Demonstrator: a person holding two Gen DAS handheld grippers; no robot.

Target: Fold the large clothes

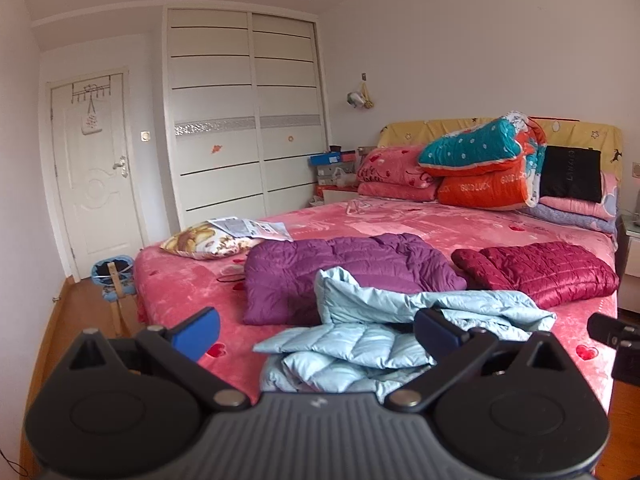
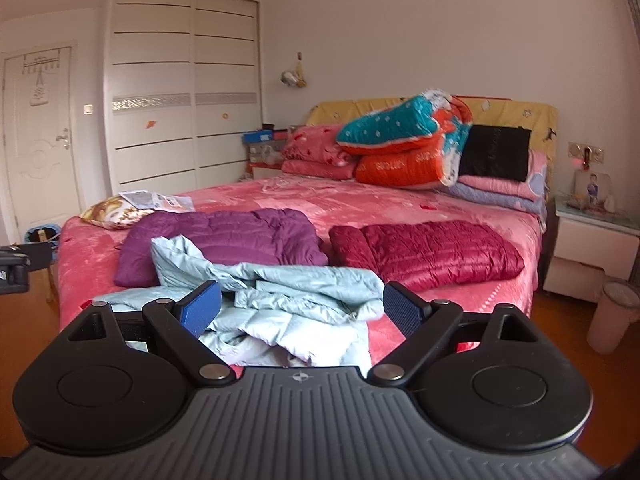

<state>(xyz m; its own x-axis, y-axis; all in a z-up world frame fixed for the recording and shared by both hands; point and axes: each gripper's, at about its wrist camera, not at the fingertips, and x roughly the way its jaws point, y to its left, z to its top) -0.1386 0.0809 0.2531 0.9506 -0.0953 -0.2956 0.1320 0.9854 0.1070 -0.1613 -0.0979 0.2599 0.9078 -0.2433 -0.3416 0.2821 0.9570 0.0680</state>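
Observation:
A crumpled light blue down jacket (image 1: 384, 336) lies in a heap at the near edge of the pink bed (image 1: 460, 224); it also shows in the right wrist view (image 2: 296, 300). Behind it lie a folded purple down jacket (image 1: 340, 268) (image 2: 228, 244) and a folded dark red one (image 1: 548, 268) (image 2: 432, 252). My left gripper (image 1: 316, 332) is open and empty, held in front of the blue jacket without touching it. My right gripper (image 2: 302, 308) is open and empty, also just short of the jacket.
Pillows and folded quilts (image 1: 480, 160) are stacked at the headboard. A patterned pillow with papers (image 1: 216, 238) lies at the bed's left corner. A white nightstand (image 2: 596, 244) and a bin (image 2: 612, 316) stand right of the bed. A wardrobe (image 1: 244, 112) and door (image 1: 96, 172) are at the back left.

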